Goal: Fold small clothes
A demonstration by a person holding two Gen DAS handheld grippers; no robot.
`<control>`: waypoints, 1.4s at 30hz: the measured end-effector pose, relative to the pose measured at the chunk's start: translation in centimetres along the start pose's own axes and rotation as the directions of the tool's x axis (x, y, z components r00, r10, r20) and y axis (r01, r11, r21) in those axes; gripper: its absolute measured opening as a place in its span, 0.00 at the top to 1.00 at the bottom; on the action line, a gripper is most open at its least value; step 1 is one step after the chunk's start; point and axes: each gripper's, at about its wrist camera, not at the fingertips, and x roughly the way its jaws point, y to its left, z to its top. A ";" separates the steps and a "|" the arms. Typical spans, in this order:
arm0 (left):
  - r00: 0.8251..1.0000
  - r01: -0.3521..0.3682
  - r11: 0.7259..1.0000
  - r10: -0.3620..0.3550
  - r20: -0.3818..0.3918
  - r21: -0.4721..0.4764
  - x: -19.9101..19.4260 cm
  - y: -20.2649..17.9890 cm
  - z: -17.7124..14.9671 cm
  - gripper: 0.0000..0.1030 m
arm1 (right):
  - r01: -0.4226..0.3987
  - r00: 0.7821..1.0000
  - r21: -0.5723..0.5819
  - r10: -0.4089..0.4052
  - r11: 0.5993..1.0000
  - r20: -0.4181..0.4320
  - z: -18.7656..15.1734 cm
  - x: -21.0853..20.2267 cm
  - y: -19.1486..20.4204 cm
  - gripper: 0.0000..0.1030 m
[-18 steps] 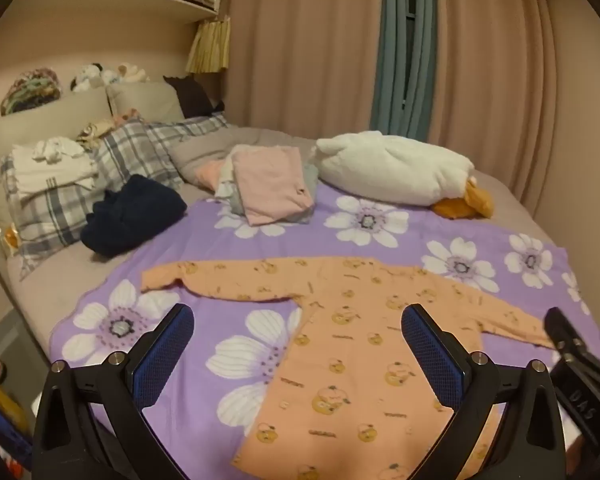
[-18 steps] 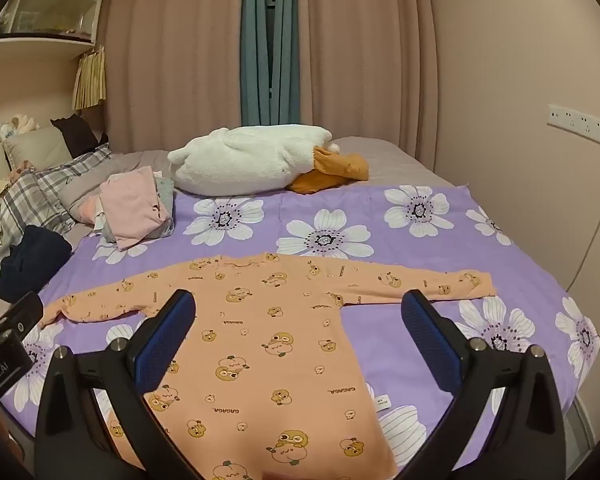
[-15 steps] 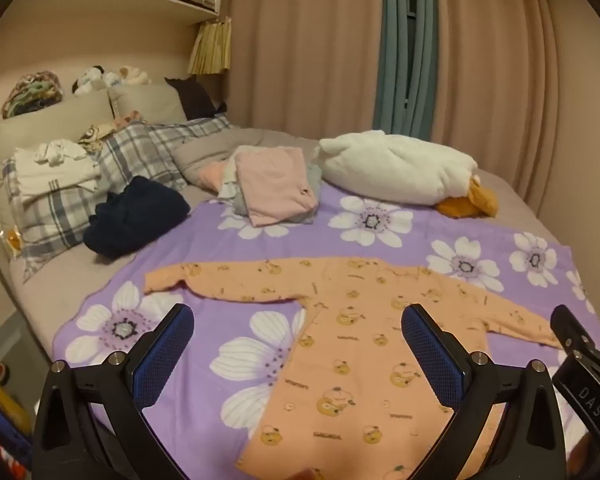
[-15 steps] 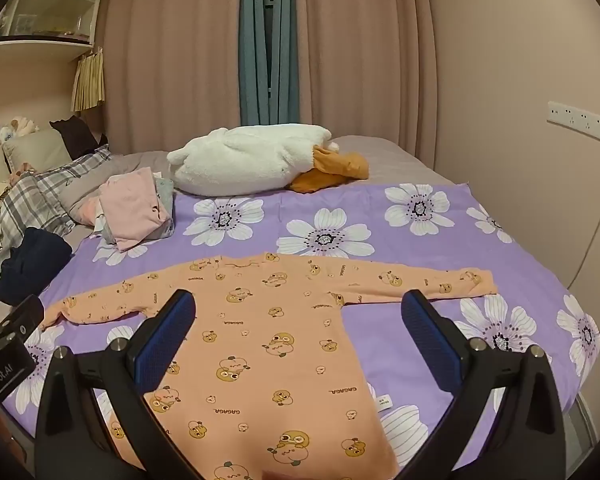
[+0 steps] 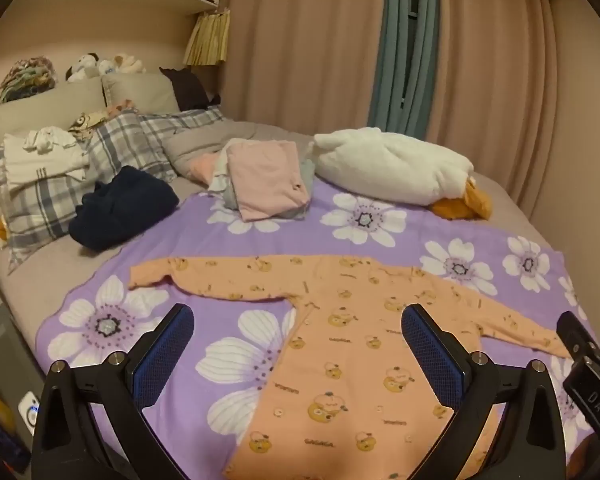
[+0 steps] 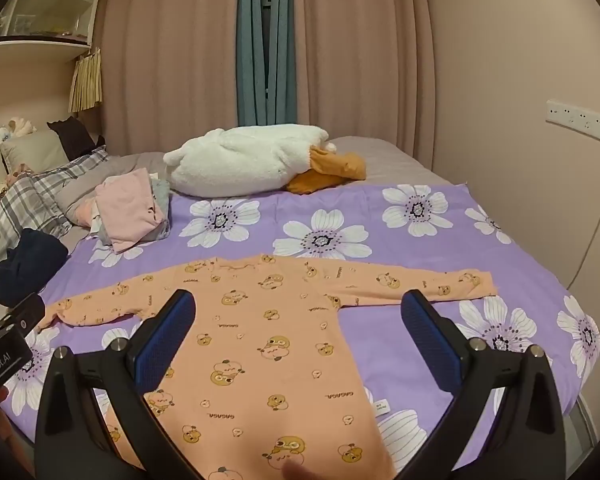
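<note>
An orange baby garment [image 5: 352, 336] with a cartoon print lies flat, sleeves spread, on a purple flowered blanket [image 5: 236, 360]. It also shows in the right wrist view [image 6: 260, 340]. My left gripper [image 5: 298, 344] is open and empty, held above the garment's left side. My right gripper [image 6: 298, 340] is open and empty, above the garment's body. The right sleeve's cuff [image 6: 476, 284] lies beyond the right finger.
A stack of folded pink and grey clothes [image 5: 268, 184] sits at the blanket's far edge. A dark blue garment [image 5: 120, 208], plaid pillows [image 5: 112, 152] and a white-and-orange plush pillow [image 5: 396, 172] lie further back. A wall [image 6: 540, 120] borders the bed's right side.
Both grippers have drawn back slightly and the views have shifted a little; the garment has not moved and both jaws stay open.
</note>
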 end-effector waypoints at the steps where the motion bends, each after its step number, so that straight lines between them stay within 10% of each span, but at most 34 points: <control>1: 1.000 0.002 1.000 -0.002 0.001 -0.002 0.0 0.0 0.0 0.00 | 0.000 1.000 0.000 0.000 1.000 0.002 0.0 0.0 -0.1 0.00; 42: 0.996 0.077 0.997 -0.077 -0.033 -0.014 -1.5 0.7 -0.4 0.00 | -0.090 0.991 0.010 0.090 0.996 -0.096 -1.0 -0.1 0.6 0.00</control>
